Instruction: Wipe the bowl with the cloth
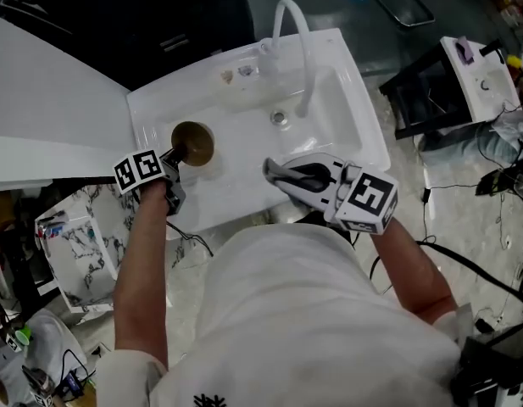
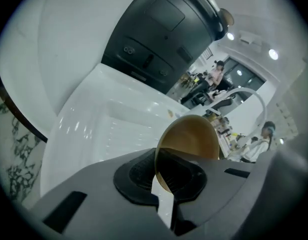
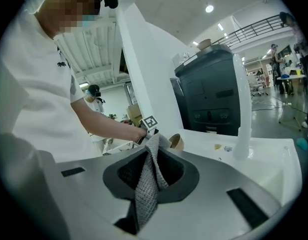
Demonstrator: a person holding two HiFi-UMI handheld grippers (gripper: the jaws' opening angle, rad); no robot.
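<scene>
The cloth (image 3: 146,184) is showing a coarse grey waffle-like weave, matt and rough, while the right gripper (image 3: 151,156) around it is looking like smooth, matt grey plastic with darker ribbed pads. The bowl (image 2: 191,139) at the left gripper (image 2: 163,184) is showing a smooth tan surface with a dull sheen. The white sink (image 1: 244,197) is gleaming glossy under the lights, its drain (image 1: 280,118) glinting like metal.

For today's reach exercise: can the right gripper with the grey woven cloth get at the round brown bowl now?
Probably yes: only bare white sink lies between the right gripper and the round brown bowl, held by the left gripper.
</scene>
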